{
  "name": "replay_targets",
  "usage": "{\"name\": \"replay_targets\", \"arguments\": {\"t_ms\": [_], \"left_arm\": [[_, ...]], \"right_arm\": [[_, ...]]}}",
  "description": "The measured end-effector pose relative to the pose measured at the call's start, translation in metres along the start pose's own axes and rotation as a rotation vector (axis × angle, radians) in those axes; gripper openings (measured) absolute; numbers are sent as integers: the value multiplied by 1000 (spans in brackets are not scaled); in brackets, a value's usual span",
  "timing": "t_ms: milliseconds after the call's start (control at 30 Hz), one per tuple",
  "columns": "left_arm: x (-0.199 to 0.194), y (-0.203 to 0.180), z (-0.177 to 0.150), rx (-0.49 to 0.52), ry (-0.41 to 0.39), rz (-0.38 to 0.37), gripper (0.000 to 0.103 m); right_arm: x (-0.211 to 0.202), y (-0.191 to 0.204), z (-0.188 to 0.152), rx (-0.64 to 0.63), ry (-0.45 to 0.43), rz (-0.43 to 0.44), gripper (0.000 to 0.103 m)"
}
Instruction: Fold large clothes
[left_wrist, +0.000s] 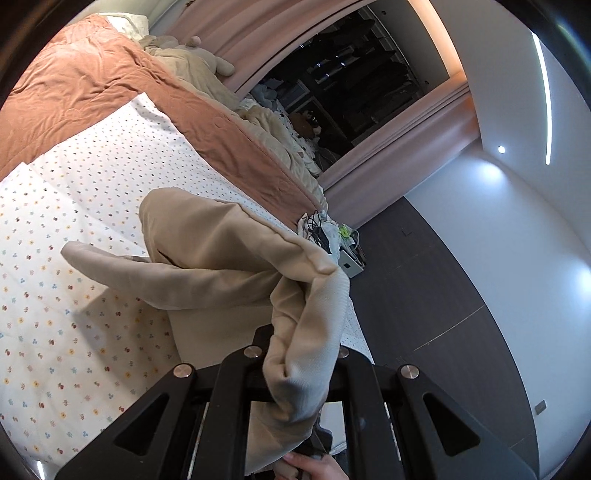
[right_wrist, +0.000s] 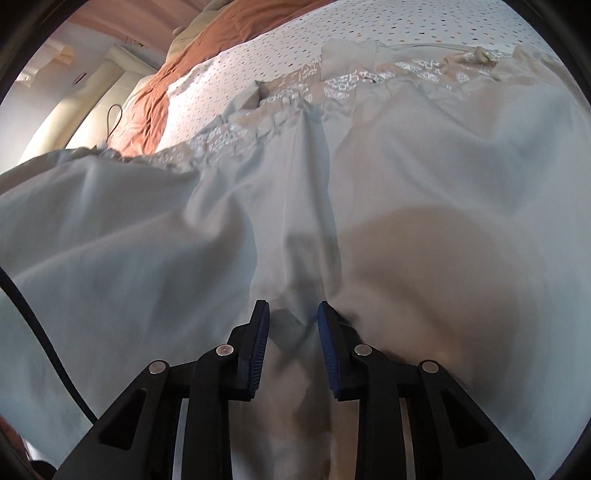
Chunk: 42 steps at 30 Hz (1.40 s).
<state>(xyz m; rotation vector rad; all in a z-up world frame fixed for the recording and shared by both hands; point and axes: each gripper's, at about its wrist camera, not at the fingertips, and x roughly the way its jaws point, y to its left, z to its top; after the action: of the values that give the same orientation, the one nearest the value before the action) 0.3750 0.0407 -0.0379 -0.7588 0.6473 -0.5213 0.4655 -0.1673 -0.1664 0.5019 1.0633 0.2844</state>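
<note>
Bedroom: a bed (left_wrist: 74, 206) with a dotted white sheet. Nearest, my left gripper (left_wrist: 295, 373) has its fingers together, clamped on a bunched fold of the beige garment (left_wrist: 207, 266), which hangs lifted above the sheet. My right gripper (right_wrist: 293, 325) has its fingers (right_wrist: 258, 347) apart, straddling a raised crease of pale grey-white fabric (right_wrist: 147, 229) spread across the bed; whether they press it, I cannot tell. Beyond lie a lace-trimmed edge (right_wrist: 340, 86), a rust-orange quilt (left_wrist: 85, 85) and pink curtains (left_wrist: 236, 40).
</note>
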Motion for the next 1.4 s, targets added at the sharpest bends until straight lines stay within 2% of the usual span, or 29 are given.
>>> {"name": "replay_targets", "arguments": {"t_ms": [200,400,567,700,767,800,867,900,933,1200,1400], "left_arm": [[10,-8,6,16,19,-11,9],[17,-17,8,42,31,-9,9],[28,-34,5,70,56,-28,9],[44,-56,-2,94,88,-46,9],[56,-70,-8,112,108,-57,9],[63,-76,-10,121,119,-61,9],[78,-90,-17,142,143,-71,9],[86,-95,-20,147,156,-75,9],[95,-101,-24,152,171,-80,9],[174,-145,-61,217,312,-96,9],[236,-155,-108,206,441,-98,9]], "right_arm": [[16,7,14,11,-4,0,24],[6,2,8,27,33,39,24],[-29,-11,-8,54,4,105,24],[-70,-25,-23,55,-61,174,25],[-91,-36,-29,66,-89,178,25],[-102,-43,-33,65,-113,163,28],[-124,-58,-41,68,-158,143,49],[-133,-64,-44,75,-174,140,72],[-142,-72,-48,85,-194,138,80],[-197,-149,-87,220,-317,91,80],[-206,-182,-106,275,-332,74,80]]}}
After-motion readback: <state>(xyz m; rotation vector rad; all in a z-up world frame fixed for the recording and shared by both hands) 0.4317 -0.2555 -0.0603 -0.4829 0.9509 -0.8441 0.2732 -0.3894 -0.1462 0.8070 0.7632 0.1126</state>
